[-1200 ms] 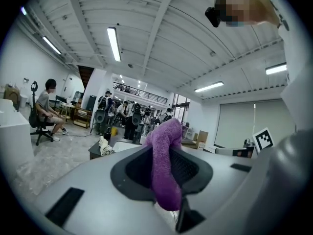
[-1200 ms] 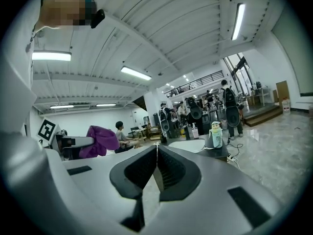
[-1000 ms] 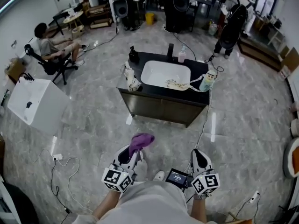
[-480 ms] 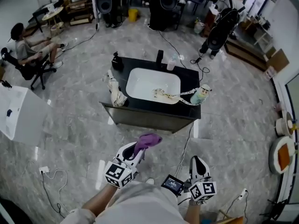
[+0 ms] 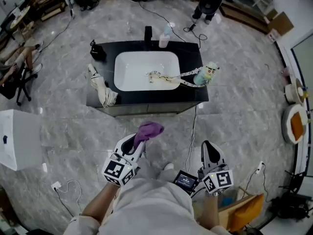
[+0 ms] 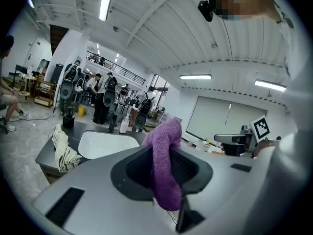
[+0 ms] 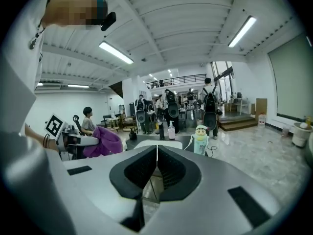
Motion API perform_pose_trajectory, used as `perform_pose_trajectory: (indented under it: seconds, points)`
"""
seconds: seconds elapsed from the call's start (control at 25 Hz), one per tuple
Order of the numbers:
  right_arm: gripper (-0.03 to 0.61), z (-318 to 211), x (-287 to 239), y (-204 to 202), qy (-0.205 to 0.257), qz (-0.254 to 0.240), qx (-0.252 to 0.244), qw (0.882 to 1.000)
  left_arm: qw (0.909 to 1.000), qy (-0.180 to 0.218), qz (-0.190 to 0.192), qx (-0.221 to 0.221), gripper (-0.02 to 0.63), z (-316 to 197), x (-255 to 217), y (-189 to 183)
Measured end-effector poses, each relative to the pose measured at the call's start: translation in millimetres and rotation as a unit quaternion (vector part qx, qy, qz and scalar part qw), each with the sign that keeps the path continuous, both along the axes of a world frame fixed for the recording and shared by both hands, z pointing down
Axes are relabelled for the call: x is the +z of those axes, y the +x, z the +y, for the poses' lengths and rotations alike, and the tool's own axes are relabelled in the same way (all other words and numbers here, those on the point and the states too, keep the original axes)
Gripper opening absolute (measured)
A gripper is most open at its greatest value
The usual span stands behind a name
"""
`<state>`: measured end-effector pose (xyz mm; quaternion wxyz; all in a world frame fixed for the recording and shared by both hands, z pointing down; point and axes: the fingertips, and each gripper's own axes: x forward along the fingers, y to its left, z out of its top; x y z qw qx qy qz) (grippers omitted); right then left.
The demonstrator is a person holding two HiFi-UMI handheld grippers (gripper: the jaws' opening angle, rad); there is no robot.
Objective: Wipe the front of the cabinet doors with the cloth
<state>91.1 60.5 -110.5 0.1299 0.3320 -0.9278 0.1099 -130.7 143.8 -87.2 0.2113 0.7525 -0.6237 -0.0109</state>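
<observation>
We are holding both grippers low and close to our body, forearms reaching forward. The left gripper [image 5: 140, 140] is clamping the purple cloth [image 5: 149, 129], which is bunching up past its tips. The right gripper [image 5: 208, 147] is pinching shut on nothing. Farther off, the dark cabinet [image 5: 146, 109] with its white sink [image 5: 137, 73] is standing well apart from both.

I'm gripping a purple cloth [image 5: 148, 129] in my left hand-held gripper [image 5: 138, 142], which is showing white with black jaw pads and a black-and-white square-marker cube. My right hand-held gripper [image 5: 209, 148] is wearing the same colours. The bench [image 5: 190, 53] is showing black around a white basin [image 5: 132, 70], with a cream rag [image 5: 100, 89] hanging off it. The floor [image 5: 244, 116] is showing grey marbling.
</observation>
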Motion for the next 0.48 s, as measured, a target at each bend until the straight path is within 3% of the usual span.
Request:
perform_pose_trajectory:
  seconds: [0.32, 0.48]
  points:
    - [0.028, -37, 67, 15, -0.053, 0.005, -0.037, 0.998, 0.9983, -0.054, -0.011, 0.019, 0.087, -55, 55, 48]
    - [0.028, -72, 121, 49, -0.071, 0.037, -0.064, 0.995, 0.9972, -0.071, -0.020, 0.012, 0.087, -103, 92, 93]
